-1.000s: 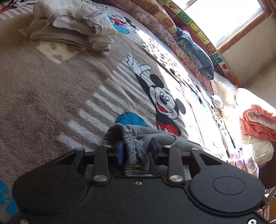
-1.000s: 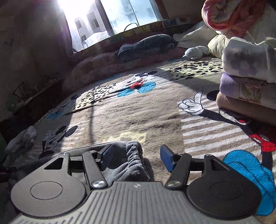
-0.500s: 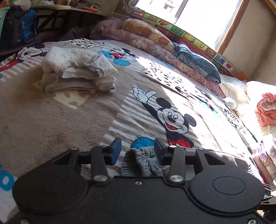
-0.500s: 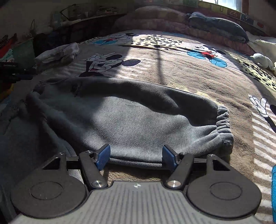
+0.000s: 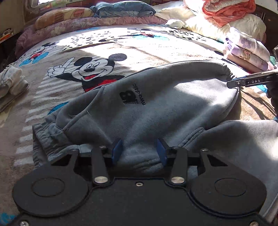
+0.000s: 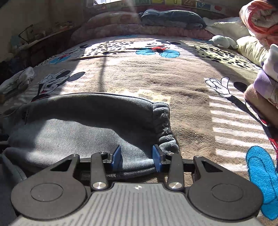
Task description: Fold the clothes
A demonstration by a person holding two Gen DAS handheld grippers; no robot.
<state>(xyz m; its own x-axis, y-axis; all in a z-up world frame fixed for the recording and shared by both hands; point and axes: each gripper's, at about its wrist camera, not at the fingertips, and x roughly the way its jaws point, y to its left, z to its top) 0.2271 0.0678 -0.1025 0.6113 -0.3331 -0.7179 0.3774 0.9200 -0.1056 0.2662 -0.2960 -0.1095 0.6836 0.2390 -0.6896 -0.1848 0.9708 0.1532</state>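
Sweatpants (image 5: 156, 107) spread on blanket (image 5: 139, 47), across near part of bed. Left gripper (image 5: 139, 151) at near edge of sweatpants, cloth between its fingers. Right gripper (image 6: 136, 157) at sweatpants' right end, just beside elastic cuff (image 6: 163, 125). Folded pile (image 5: 12, 83) on blanket, far left. Stack of folded bedding (image 5: 246, 50) on blanket, right of sweatpants. Pillows (image 5: 121, 8) along far edge of bed. Soft toy (image 6: 224, 40) on far right, near pillows.
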